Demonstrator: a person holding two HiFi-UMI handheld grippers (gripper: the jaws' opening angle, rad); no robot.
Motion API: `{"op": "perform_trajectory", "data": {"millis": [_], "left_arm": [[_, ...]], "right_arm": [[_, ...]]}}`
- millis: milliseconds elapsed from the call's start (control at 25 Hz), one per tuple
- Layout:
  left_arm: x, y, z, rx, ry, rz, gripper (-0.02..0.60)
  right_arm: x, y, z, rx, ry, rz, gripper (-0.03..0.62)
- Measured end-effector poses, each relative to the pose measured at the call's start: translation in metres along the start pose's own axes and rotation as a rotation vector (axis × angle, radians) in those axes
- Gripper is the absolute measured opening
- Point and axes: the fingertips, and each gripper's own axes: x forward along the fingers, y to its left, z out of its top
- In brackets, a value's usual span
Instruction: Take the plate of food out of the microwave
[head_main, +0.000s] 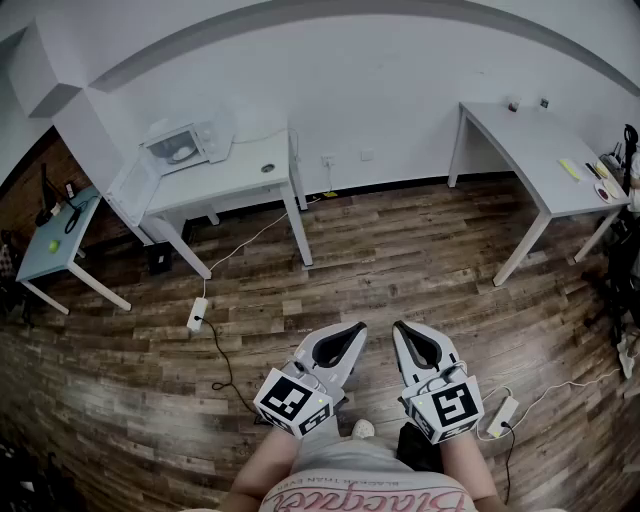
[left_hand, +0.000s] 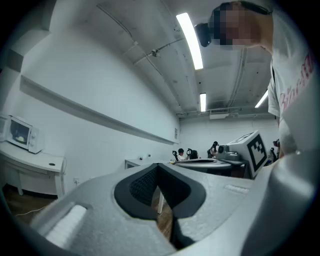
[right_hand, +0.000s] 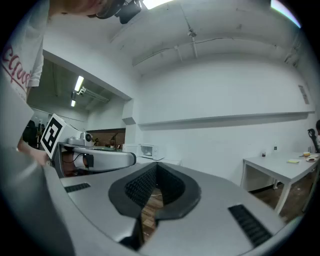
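Jaws: both pairs are clenched with nothing between them; each gripper view shows its dark pads meeting at the tips, with only floorboards visible through the gap behind.
Far left: a small pale table (head_main: 62, 240) stands against the wall with a small green object (head_main: 53, 246) on it.
Microwave: the microwave (head_main: 185, 145) sits at the left end of a white table (head_main: 240, 178) by the back wall, its door (head_main: 132, 188) swung open.
Plate: a pale plate (head_main: 182, 153) lies inside the oven cavity, well apart from both grippers; what is on it is too small to tell.
Floor: a power strip (head_main: 197, 313) lies on the wooden floor (head_main: 400, 250) in front of that table, with a cable running from it.
Left gripper: the left gripper (head_main: 355, 328) is held level in front of the person, far across the room from the oven, its marker cube (head_main: 293, 402) toward the body.
Right gripper: the right gripper (head_main: 402, 328) is level just beside the left one, and the two do not touch.
Right side: a second white table (head_main: 540, 150) stands along the right wall with small items at its far end.
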Motion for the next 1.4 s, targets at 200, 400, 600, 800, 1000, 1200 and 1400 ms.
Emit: {"op": "perform_trajectory", "data": {"millis": [200,400,600,800,1000,1200,1400], "left_arm": [[-0.001,0.008,-0.001,0.005,-0.009,0.019,0.005],[-0.009,0.029,0.004,0.017,-0.024,0.051,0.005],[-0.015,0.05,0.013,0.043,-0.031,0.077,0.005],[-0.036,0.084,0.017,0.045,-0.04,0.134,0.005],[-0.055,0.111,0.026,0.074,-0.085,0.161,0.005],[-0.084,0.147,0.029,0.1,-0.124,0.312,0.005],[-0.107,0.183,0.027,0.035,-0.095,0.395,0.005]], "right_arm": [[0.008,-0.004,0.0,-0.012,0.002,-0.009,0.011],[0.025,0.01,0.003,-0.065,0.005,0.008,0.011],[0.047,0.012,0.009,-0.026,-0.014,0.016,0.011],[0.077,0.034,0.016,-0.014,-0.04,0.067,0.012],[0.107,0.056,0.018,-0.022,-0.031,0.112,0.011],[0.133,0.084,0.017,-0.02,-0.029,0.191,0.011],[0.167,0.109,0.022,-0.039,-0.009,0.249,0.012]]}}
